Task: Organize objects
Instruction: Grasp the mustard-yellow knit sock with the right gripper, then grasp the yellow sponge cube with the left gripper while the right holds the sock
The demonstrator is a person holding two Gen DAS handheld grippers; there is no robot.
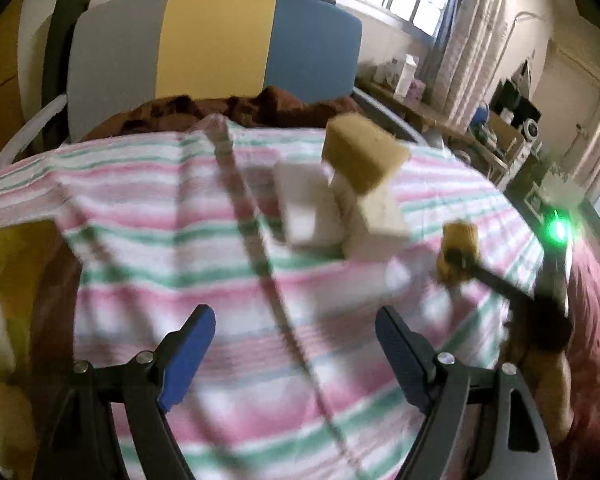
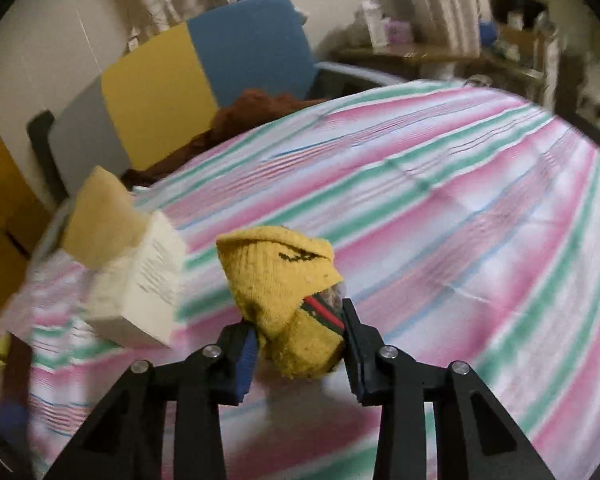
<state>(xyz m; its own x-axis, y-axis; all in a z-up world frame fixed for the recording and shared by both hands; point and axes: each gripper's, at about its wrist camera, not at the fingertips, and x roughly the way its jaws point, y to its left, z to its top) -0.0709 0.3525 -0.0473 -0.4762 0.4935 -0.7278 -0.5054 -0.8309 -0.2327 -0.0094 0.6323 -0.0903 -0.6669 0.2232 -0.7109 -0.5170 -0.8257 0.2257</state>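
The yellow sock point(image 2: 288, 300), folded over with a red and green band showing, is pinched between the jaws of the right gripper point(image 2: 300, 344) and held up off the striped blanket point(image 2: 440, 208). In the left wrist view the same sock point(image 1: 458, 252) hangs small at the right, near the pile. That pile sits on the blanket to the left of the sock: a tan sponge point(image 2: 100, 220) resting on a white box point(image 2: 140, 284), with other pale blocks against it, too blurred to sort out. The left gripper point(image 1: 296, 352) hangs over the near blanket with its jaws spread wide and nothing between them. Far off stands a chair back point(image 1: 216, 40) in grey, yellow and blue. This looks like the carrying step; next the sock likely wants setting down beside the pile, without knocking the sponge off.
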